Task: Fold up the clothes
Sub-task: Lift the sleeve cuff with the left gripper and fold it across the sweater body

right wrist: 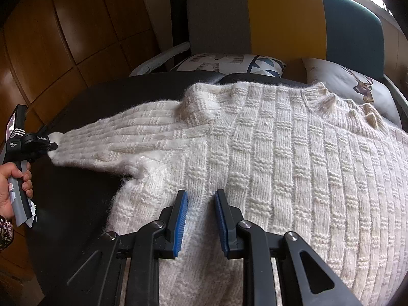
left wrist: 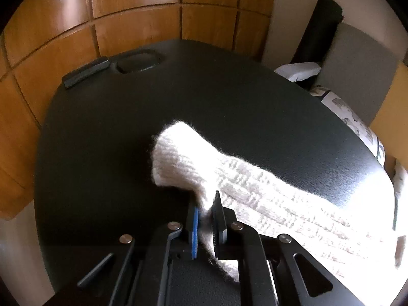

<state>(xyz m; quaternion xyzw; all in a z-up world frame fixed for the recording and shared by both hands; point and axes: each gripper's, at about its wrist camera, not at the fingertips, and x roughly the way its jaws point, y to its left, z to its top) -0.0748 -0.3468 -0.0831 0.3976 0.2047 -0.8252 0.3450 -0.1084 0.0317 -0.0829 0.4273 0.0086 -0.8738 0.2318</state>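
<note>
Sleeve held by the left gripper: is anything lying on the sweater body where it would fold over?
Nothing visible. The sleeve, clamped at its cuff by the left gripper, has bare knit of the sweater beside it; only the right gripper pinches the fabric near the armpit.

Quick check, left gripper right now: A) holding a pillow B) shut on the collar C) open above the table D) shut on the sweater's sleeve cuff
D: the left gripper pinches the cuff end of the white knit sweater; the right wrist view shows that sleeve stretched out sideways to it over the dark table.
</note>
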